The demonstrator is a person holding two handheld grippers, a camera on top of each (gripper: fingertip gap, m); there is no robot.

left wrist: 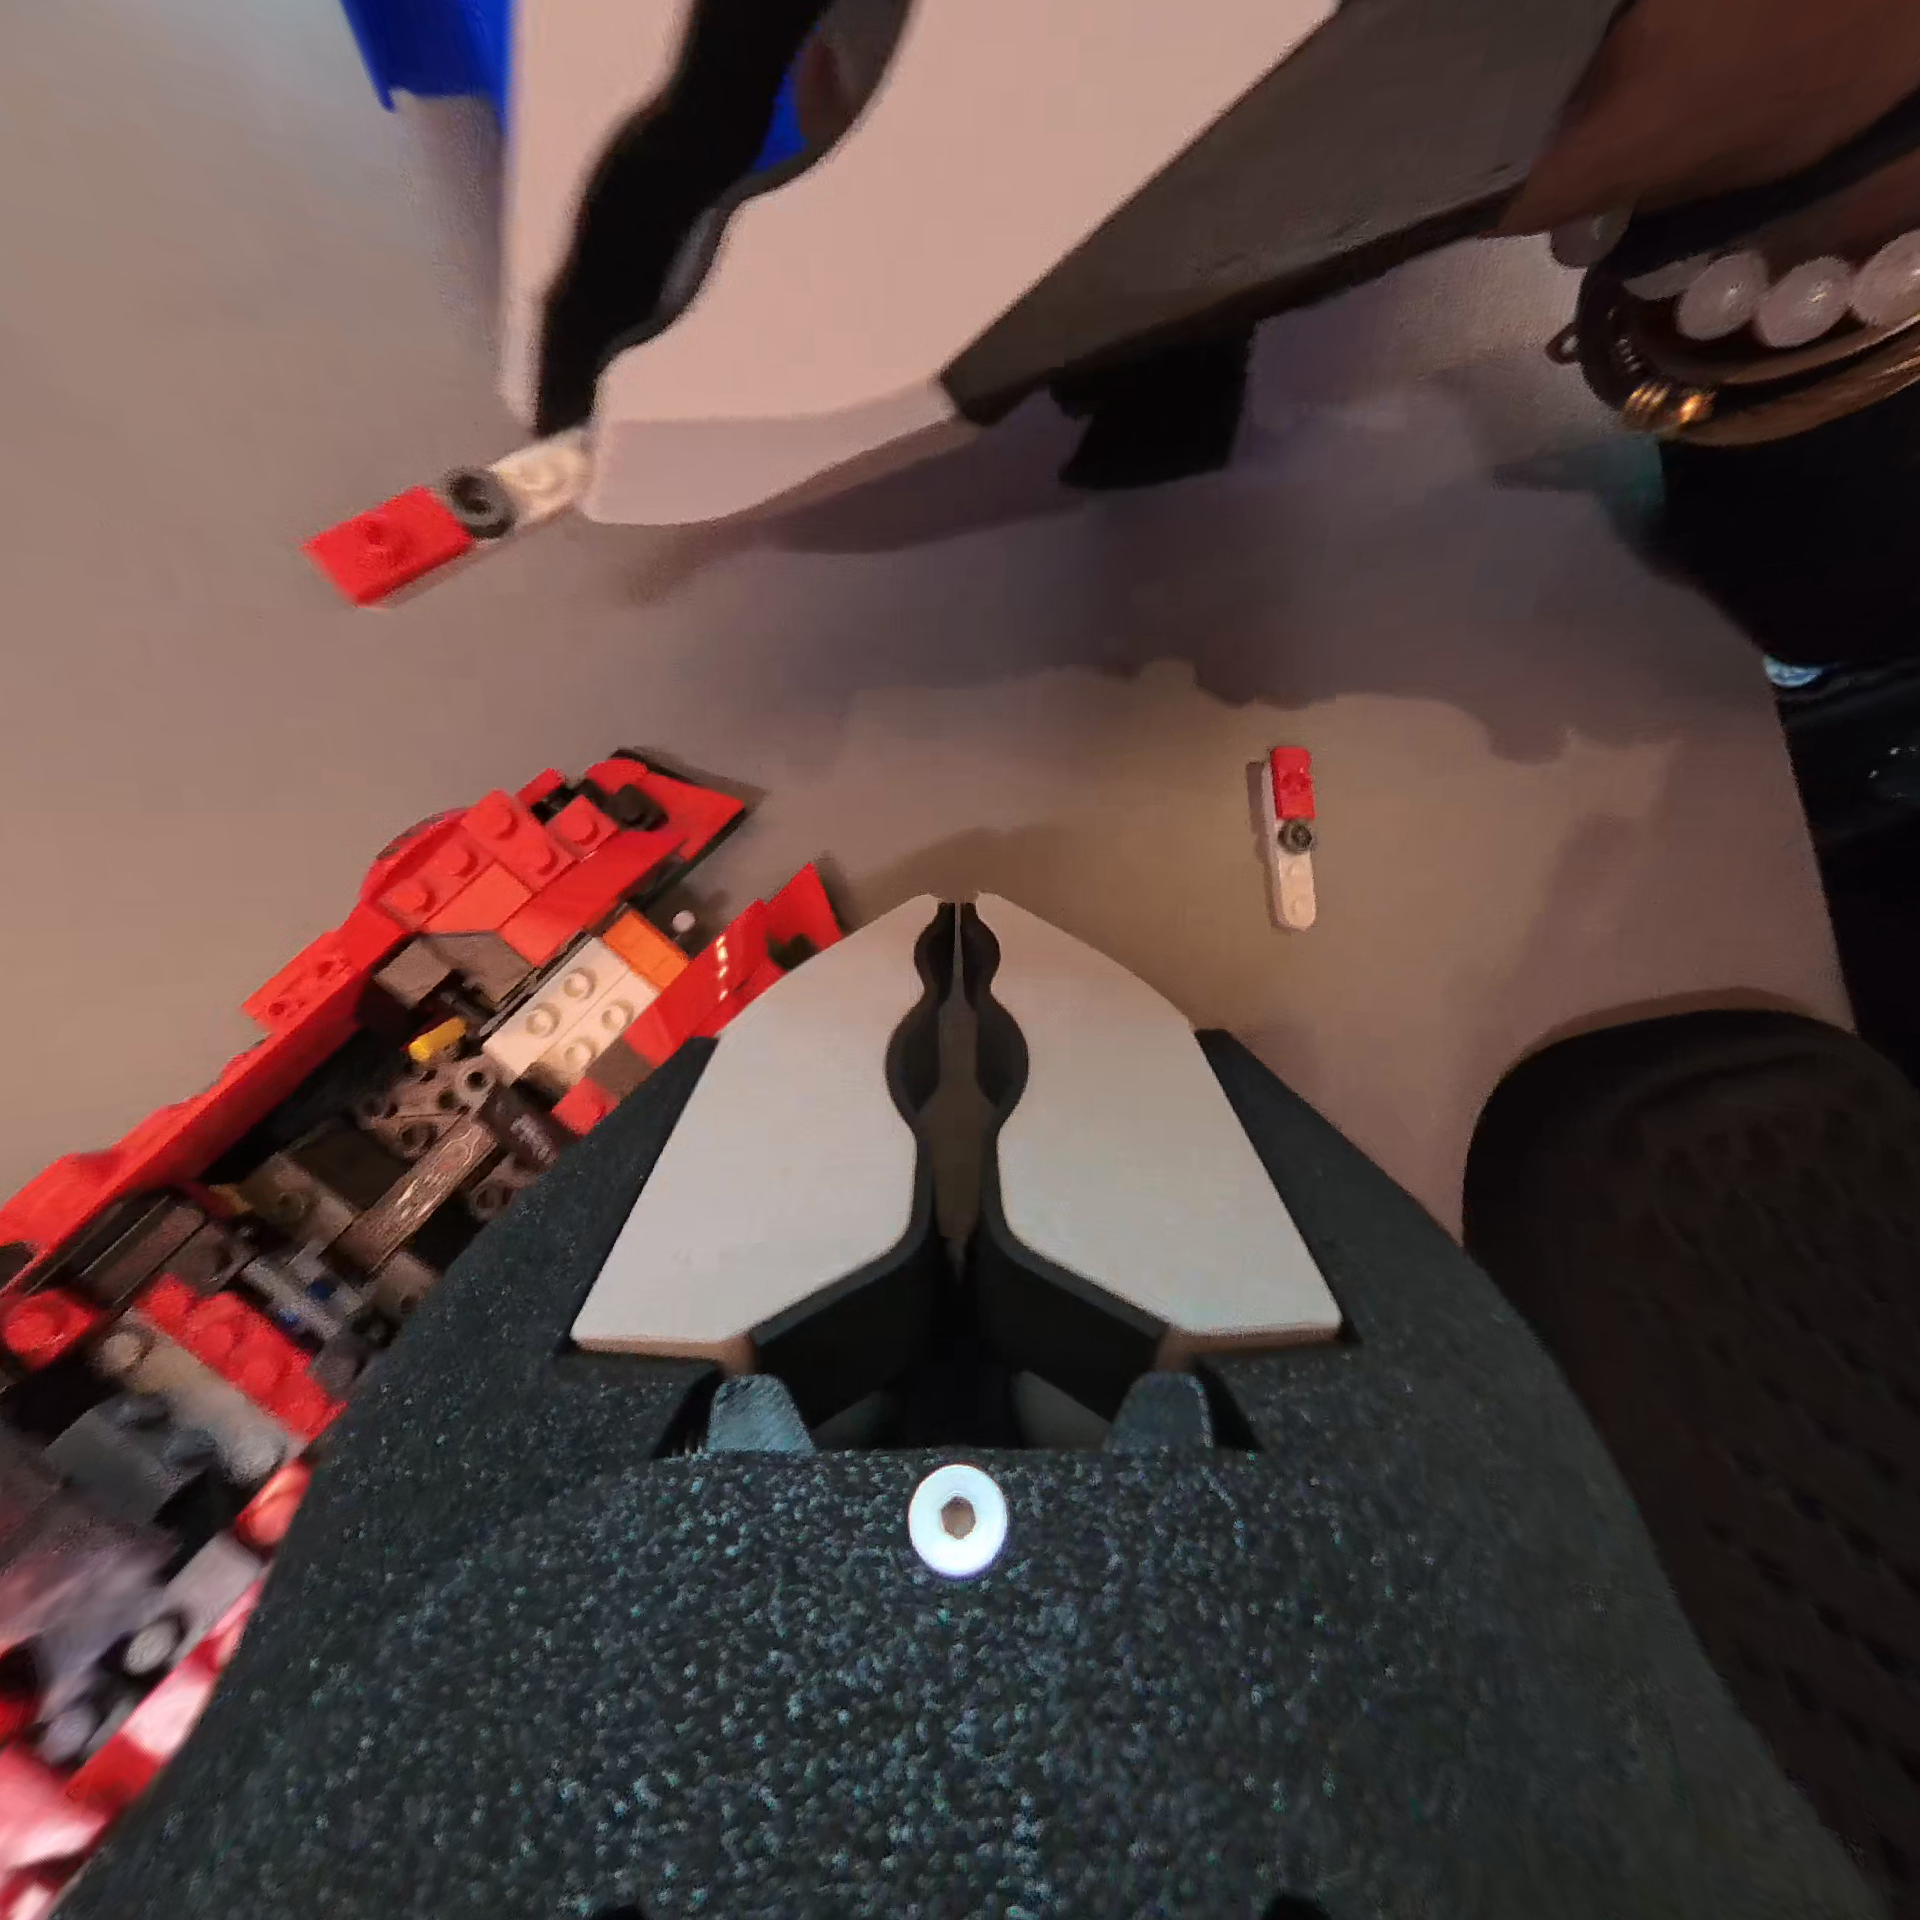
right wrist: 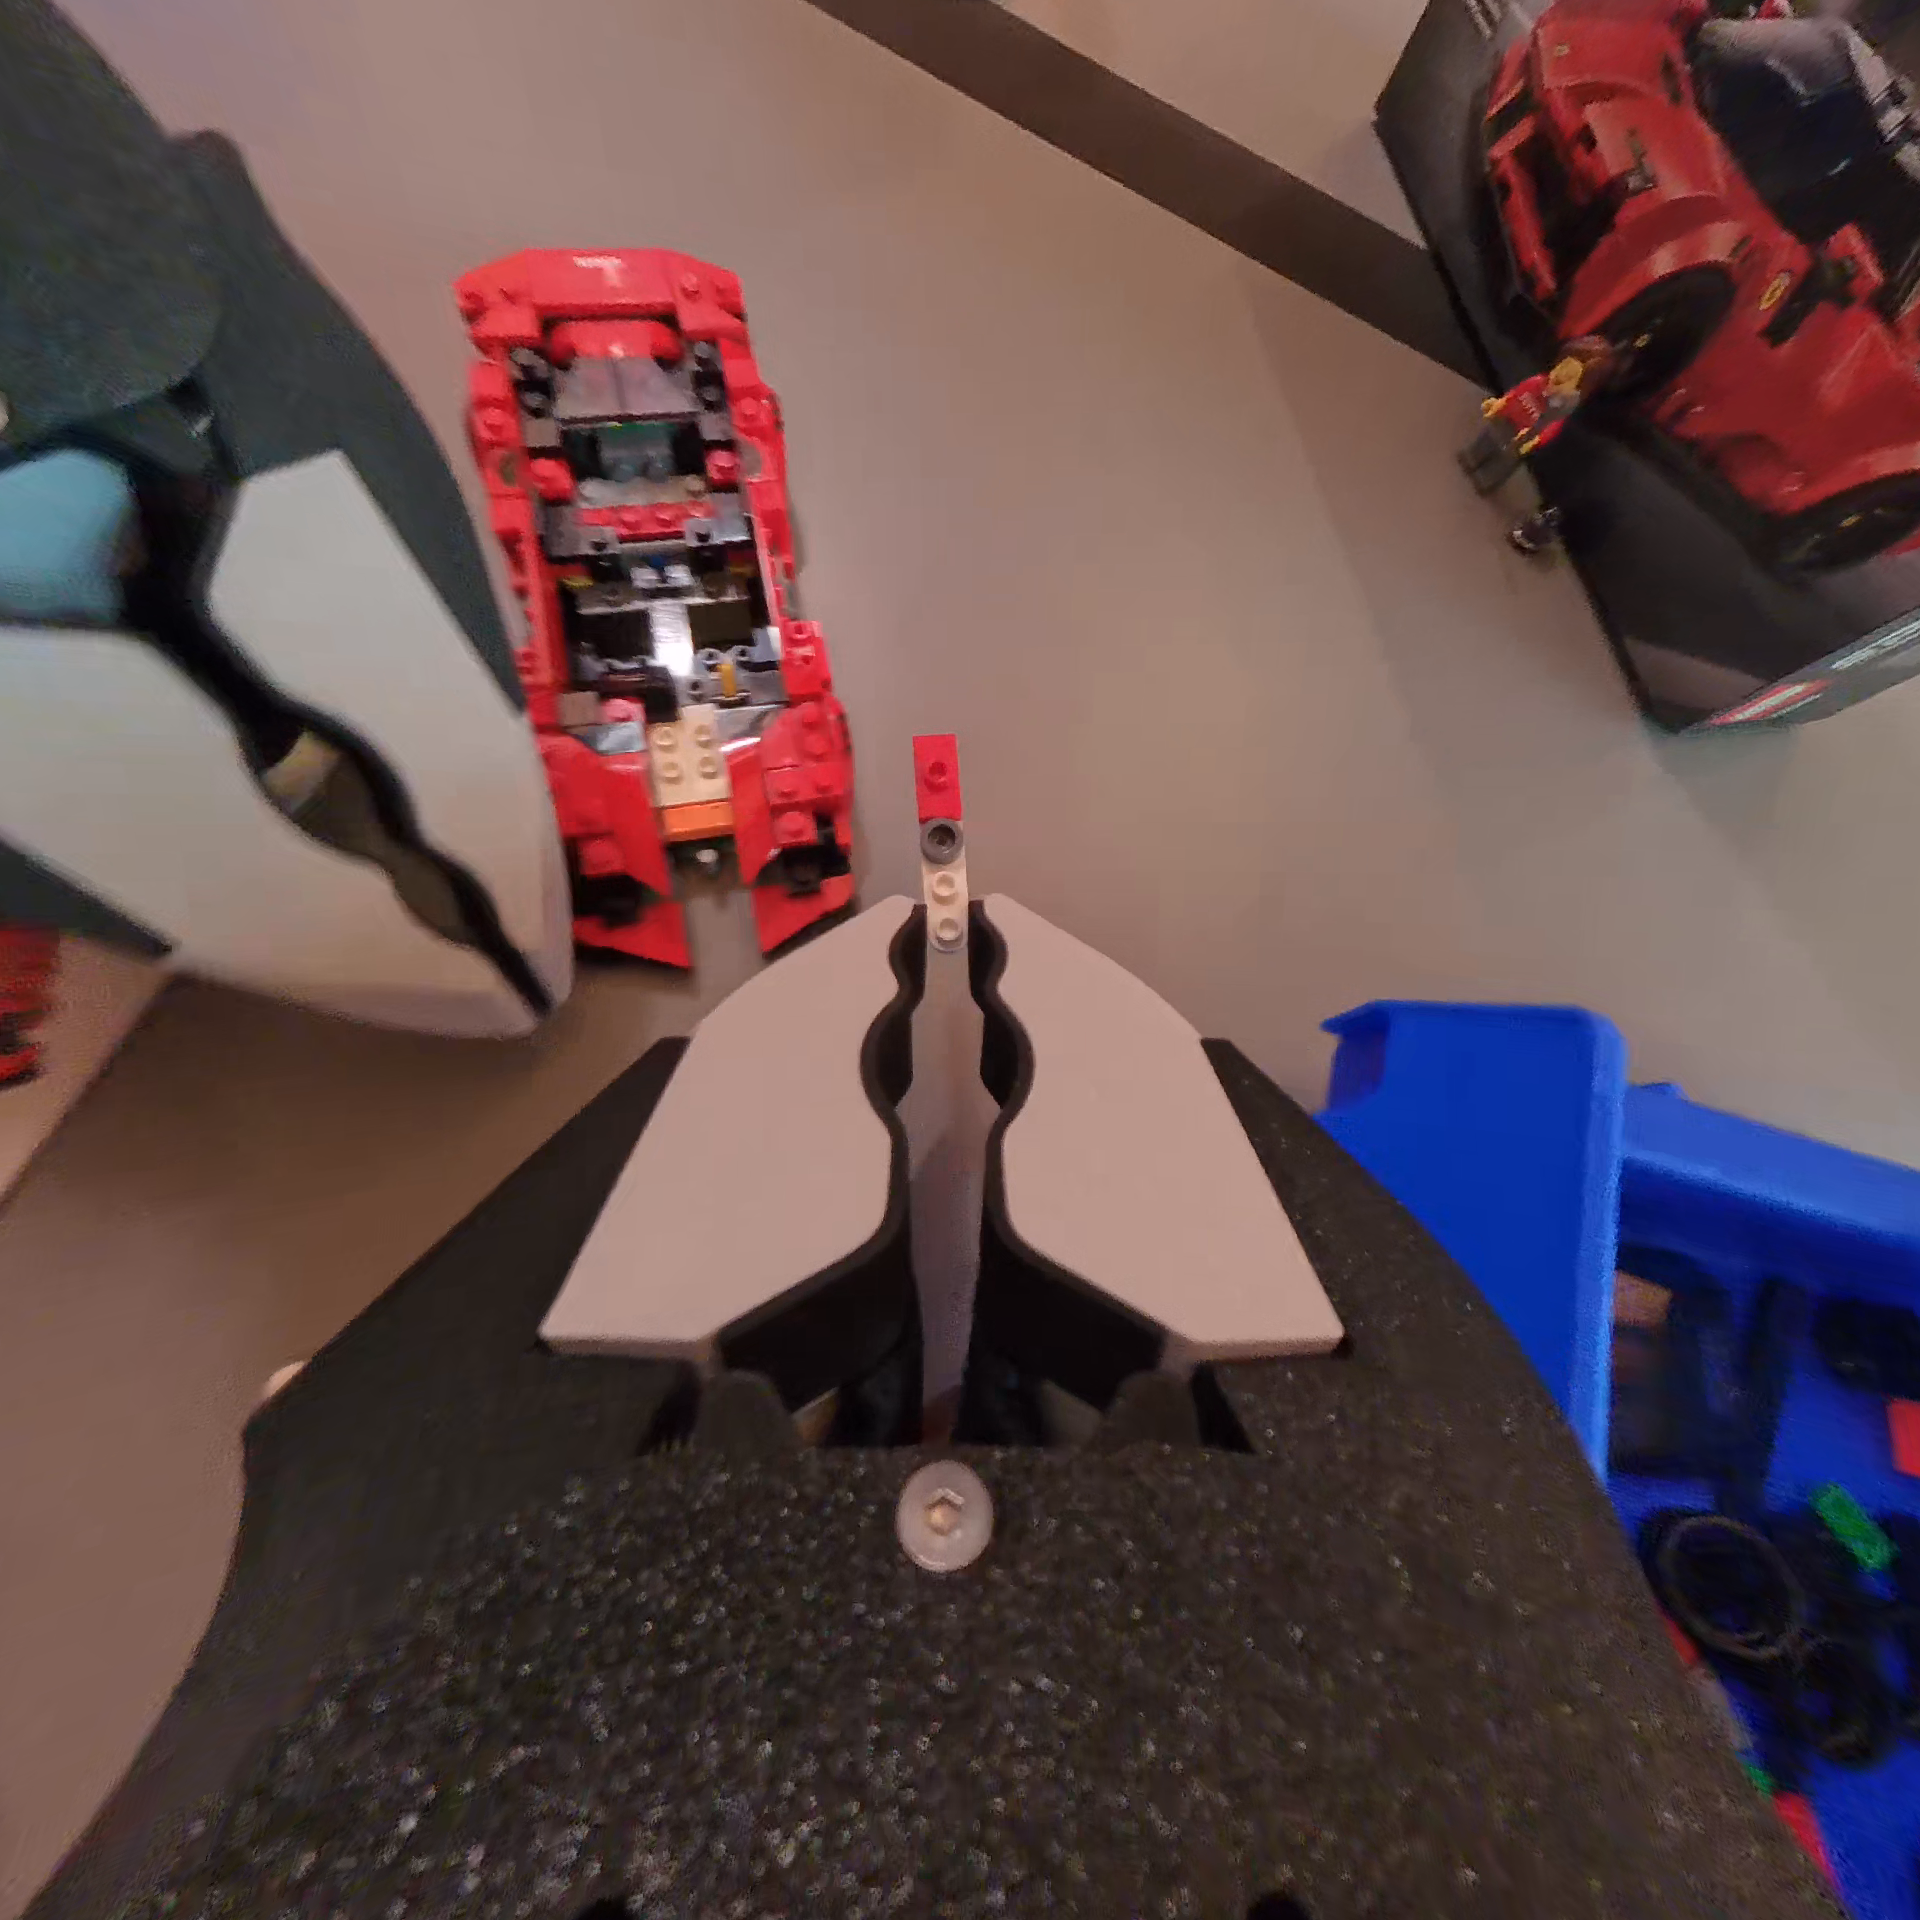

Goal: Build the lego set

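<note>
Right tool [right wrist: 944, 914] grips small plate assembly [right wrist: 940, 831], long axis pointing forward, just right of red car [right wrist: 655, 603] nose; left tool [left wrist: 956, 909] closed, empty.

Two grippers, both closed
Left gripper [left wrist: 956, 914] fingertips meet, empty; right gripper [right wrist: 945, 920] at its 1 o'clock pinches a piece.

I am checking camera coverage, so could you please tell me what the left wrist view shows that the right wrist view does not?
Only the left wrist view shows a second small red-and-grey piece lying loose on the table and a beaded bracelet. Only the right wrist view shows the set's box and the blue parts tray. Both show the red car and the small assembly gripped in the right tongs.
</note>
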